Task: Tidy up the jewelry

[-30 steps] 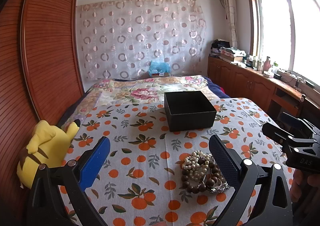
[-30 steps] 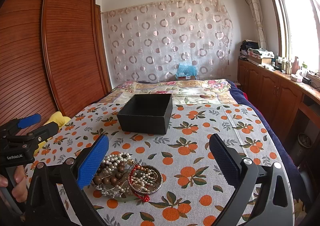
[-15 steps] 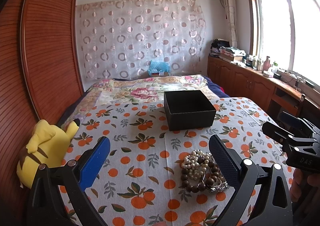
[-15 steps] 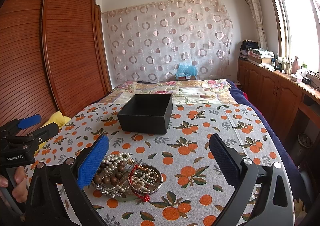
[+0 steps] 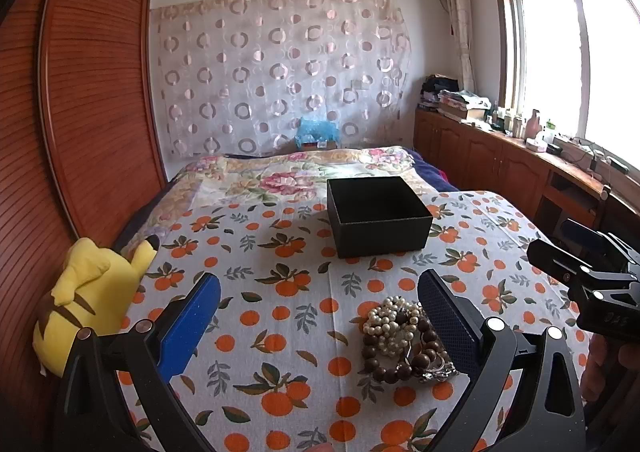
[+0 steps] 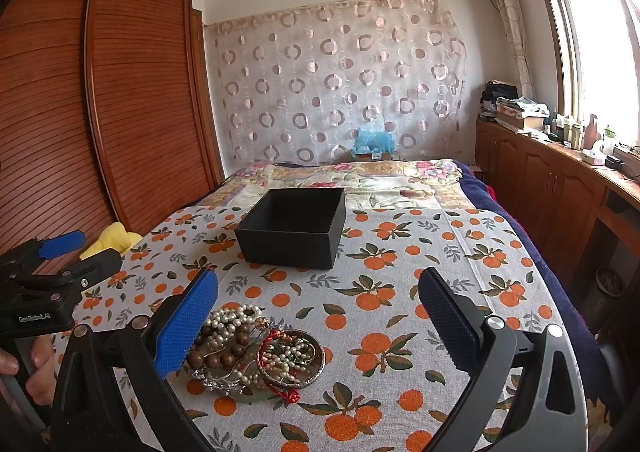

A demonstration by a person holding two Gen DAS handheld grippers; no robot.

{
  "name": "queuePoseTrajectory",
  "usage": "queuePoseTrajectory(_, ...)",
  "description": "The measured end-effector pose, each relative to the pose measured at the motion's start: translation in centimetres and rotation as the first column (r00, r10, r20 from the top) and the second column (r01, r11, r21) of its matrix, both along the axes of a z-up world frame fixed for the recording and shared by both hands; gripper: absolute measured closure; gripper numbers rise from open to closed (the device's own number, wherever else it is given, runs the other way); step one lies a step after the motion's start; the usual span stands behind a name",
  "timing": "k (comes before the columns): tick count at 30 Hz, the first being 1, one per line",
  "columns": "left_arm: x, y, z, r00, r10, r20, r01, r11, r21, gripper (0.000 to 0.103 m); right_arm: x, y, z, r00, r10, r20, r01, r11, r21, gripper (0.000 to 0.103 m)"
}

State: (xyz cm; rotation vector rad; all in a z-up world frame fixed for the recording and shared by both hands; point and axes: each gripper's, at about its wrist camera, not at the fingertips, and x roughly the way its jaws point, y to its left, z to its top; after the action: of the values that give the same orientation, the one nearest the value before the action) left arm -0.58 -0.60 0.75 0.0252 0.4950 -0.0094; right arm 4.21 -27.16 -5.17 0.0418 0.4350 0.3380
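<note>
I have both grippers hovering low over the bed (image 5: 304, 316), which is covered with an orange-print cloth (image 6: 400, 292). Left gripper (image 5: 318, 312): jaws spread wide, nothing between the blue pads, nothing held. Right gripper (image 6: 318, 316): likewise spread wide and holding nothing. The jewelry pile (image 5: 404, 340) lies on the cloth; in the left wrist view it sits at about 4 o'clock, just beside the inner face of the right-hand finger (image 5: 448, 324), partly hidden behind it. In the right wrist view the same pile sits at about 7 o'clock, close against the left-hand finger (image 6: 188, 324); whether pad and beads touch I cannot tell. The pile is a tangle: a pearl strand (image 6: 232, 318) on top, dark brown wooden beads (image 6: 224, 352) beneath, a metal bangle (image 6: 290, 362) ringed around small pearls with a red knotted cord (image 6: 290, 392) at its near edge, and a silvery piece at the bottom that I cannot identify. The black box (image 6: 294, 228) stands open-topped and upright on the cloth at 12 o'clock from both grippers, well apart from the pile; the visible part of its inside is bare. In the left wrist view the right gripper's body enters at 3 o'clock; in the right wrist view the left gripper enters at 9 o'clock with fingers of my hand (image 6: 38, 368) on its handle. A yellow plush toy (image 5: 88, 300) lies at the bed's edge at 9 o'clock, against the wooden wardrobe (image 5: 80, 112).
</note>
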Motion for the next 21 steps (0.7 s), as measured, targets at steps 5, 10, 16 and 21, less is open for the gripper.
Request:
queuePoseTrajectory(5,-0.1,0.0,-0.4,1.0,0.003,-0.008,-0.003,1.0,-0.003,0.008,0.0,0.0,0.0,1.0,0.0,-0.003,0.0,1.0,-0.001,0.002)
queuePoseTrajectory(10,0.4,0.8,-1.1,1.0,0.006,-0.027,-0.007,1.0,-0.009,0.008,0.1,-0.2,-0.5,1.0,0.003,-0.012,-0.003,1.0,0.002,0.002)
queuePoseTrajectory(16,0.8,1.7,-2.4,0.998,-0.005,-0.07,0.004,1.0,-0.011,0.008,0.6,-0.9,-1.0,1.0,0.014,-0.028,-0.014,1.0,-0.014,0.002)
queuePoseTrajectory(21,1.4,2.5,-3.7,0.994,-0.026,-0.107,0.024,0.999,-0.027,0.008,1.7,-1.0,-2.5,0.996,0.044,-0.073,-0.049,0.997,-0.064,0.003)
